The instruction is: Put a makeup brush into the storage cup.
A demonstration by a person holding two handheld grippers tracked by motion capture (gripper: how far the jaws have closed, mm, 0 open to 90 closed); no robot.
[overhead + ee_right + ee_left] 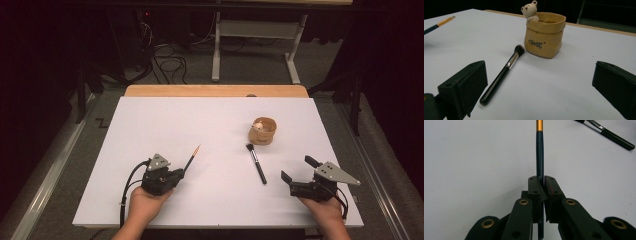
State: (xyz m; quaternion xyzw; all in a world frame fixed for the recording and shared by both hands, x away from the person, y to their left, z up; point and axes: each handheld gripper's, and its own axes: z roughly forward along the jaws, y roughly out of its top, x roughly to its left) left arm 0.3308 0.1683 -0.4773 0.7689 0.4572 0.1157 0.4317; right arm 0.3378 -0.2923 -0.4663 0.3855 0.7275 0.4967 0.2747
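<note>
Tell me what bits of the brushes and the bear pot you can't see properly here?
- Paintbrush: in the left gripper view its bristle tip is cut off by the top edge, and its rear end is hidden between the shut left claw.
- Bear pot: its inside is hidden by its own rim in the right gripper view.
- Makeup brush: too small in the high view to read any marking.

We read one word, "Best", in dark curly script on the front of the tan bag-shaped pot (544, 37), under the little bear figure (530, 10) on its rim.
</note>
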